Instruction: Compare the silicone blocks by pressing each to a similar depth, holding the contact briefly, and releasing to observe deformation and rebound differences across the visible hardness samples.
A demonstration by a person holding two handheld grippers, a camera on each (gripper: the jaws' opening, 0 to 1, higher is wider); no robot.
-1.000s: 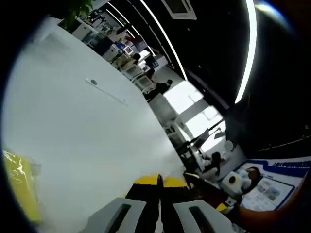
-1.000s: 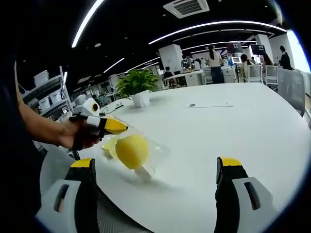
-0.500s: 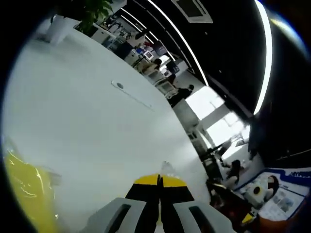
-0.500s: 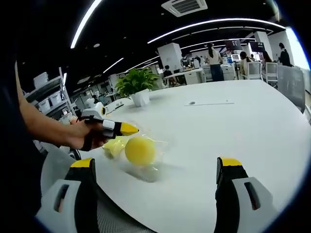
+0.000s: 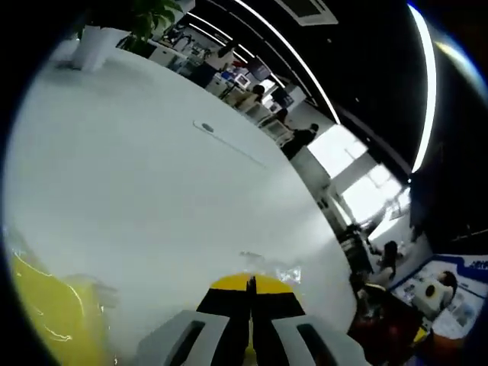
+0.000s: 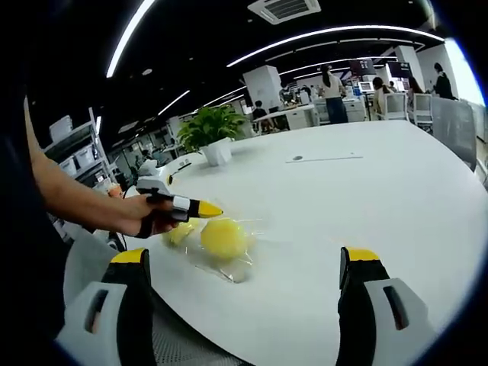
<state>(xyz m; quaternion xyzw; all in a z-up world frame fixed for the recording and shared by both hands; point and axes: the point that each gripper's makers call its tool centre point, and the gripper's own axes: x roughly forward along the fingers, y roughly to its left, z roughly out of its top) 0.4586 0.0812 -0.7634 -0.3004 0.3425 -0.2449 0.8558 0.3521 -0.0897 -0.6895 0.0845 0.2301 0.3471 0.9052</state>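
I see a round yellow silicone block (image 6: pixel 223 237) lying in a clear plastic bag (image 6: pixel 232 263) on the white worktop (image 6: pixel 366 191), near its close edge. A second, paler yellow piece (image 6: pixel 181 232) sits just beside it on the side of my left hand (image 6: pixel 145 216). My left tool (image 6: pixel 204 209) has its yellow tips drawn together to a point, just above the block and bag; I cannot tell whether they pinch the plastic. In the left gripper view the same tool (image 5: pixel 249 288) shows its jaws pressed together, with crinkled clear plastic (image 5: pixel 268 267) just past the tips and a yellow mass (image 5: pixel 46 313) at the lower left edge. My right tool (image 6: pixel 242 263) stands wide apart, empty, short of the block. Farther back on the worktop stands a potted plant (image 6: pixel 211 131) in a white pot.
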